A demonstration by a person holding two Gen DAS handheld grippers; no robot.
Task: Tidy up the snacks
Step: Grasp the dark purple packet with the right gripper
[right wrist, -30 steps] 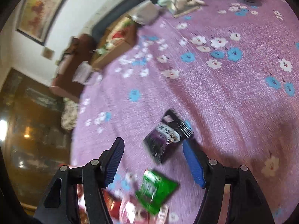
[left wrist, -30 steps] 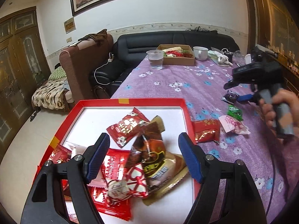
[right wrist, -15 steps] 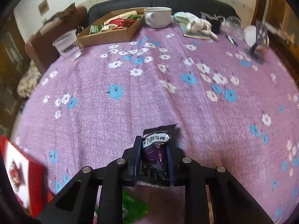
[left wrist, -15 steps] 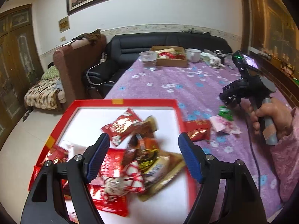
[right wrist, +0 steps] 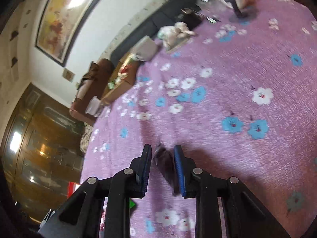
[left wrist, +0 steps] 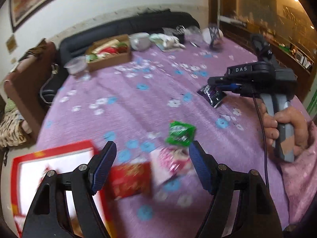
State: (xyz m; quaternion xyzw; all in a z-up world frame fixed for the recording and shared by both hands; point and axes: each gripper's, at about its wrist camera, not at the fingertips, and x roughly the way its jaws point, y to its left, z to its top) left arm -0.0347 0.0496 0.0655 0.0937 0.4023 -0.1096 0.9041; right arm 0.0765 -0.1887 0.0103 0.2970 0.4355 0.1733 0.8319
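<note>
My left gripper is open above the purple flowered table, over a red snack packet and a pink-white packet. A green packet lies just beyond. The red tray with a white floor sits at the lower left. My right gripper is shut on a dark purple snack packet and holds it above the cloth. That packet also shows in the left wrist view, hanging from the right gripper.
A cardboard box of snacks, a clear glass, a white cup and small clutter stand at the table's far end. A black sofa and a brown armchair lie beyond.
My left gripper has swung right from over the tray to the loose packets. My right gripper, shut on the purple packet, has lifted it and rolled sideways.
</note>
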